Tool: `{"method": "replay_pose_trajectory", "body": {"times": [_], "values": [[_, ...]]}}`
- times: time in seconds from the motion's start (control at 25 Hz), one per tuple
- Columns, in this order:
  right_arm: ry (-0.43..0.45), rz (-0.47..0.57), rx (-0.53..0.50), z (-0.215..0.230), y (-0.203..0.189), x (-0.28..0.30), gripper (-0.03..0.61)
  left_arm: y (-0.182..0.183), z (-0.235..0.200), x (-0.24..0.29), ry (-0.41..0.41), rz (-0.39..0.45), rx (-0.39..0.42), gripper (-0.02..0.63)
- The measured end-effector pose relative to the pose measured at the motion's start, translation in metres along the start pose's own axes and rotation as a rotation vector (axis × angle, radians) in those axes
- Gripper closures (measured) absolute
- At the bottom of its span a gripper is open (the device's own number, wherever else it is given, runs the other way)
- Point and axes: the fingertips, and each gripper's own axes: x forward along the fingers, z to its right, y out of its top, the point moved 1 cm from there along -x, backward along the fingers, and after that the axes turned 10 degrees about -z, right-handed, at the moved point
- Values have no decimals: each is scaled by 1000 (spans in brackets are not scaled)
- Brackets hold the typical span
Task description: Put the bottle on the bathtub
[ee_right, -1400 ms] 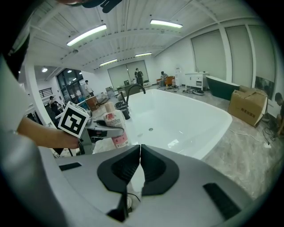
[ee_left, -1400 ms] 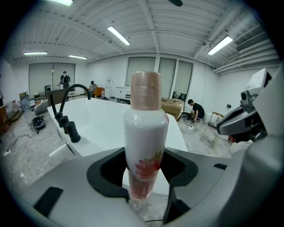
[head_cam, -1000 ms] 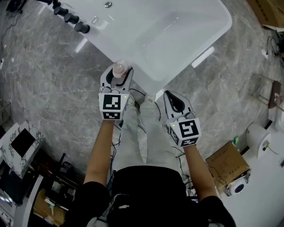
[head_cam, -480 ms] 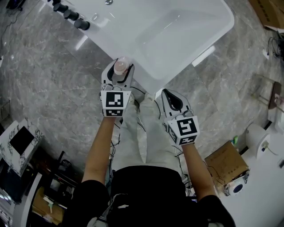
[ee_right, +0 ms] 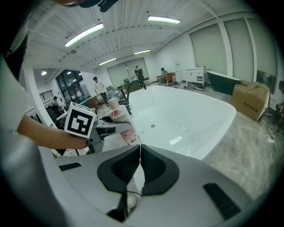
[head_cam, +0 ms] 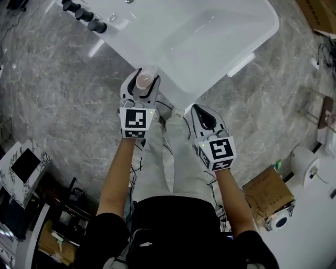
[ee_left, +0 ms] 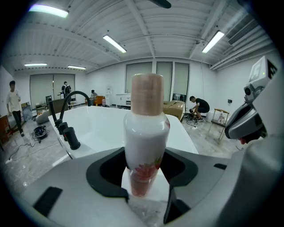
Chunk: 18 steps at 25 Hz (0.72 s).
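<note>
The left tongs (ee_left: 144, 175) clamp the upright pink-capped white bottle (ee_left: 146, 128) at the bathtub (head_cam: 124, 43) rim; the right tongs (ee_right: 140, 153) are closed and empty.

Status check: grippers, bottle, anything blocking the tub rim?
Left gripper shut on bottle, upright. Right gripper shut, empty. Bottle at bathtub's near corner rim, not released. Nothing blocking; faucet knobs well off to the side.

Bottle (ee_left: 146, 133): red print on the label, wording illegible.
Marker cubes (head_cam: 134, 120): black-and-white square patterns only, no characters.
</note>
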Motion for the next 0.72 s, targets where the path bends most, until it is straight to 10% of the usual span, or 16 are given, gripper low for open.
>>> {"method": "replay_pose_trajectory", "body": {"times": [0.72], "values": [[-8,23,-27,-7,25,-13,554,-19,7,-22,-57,-101,-95,353]]}}
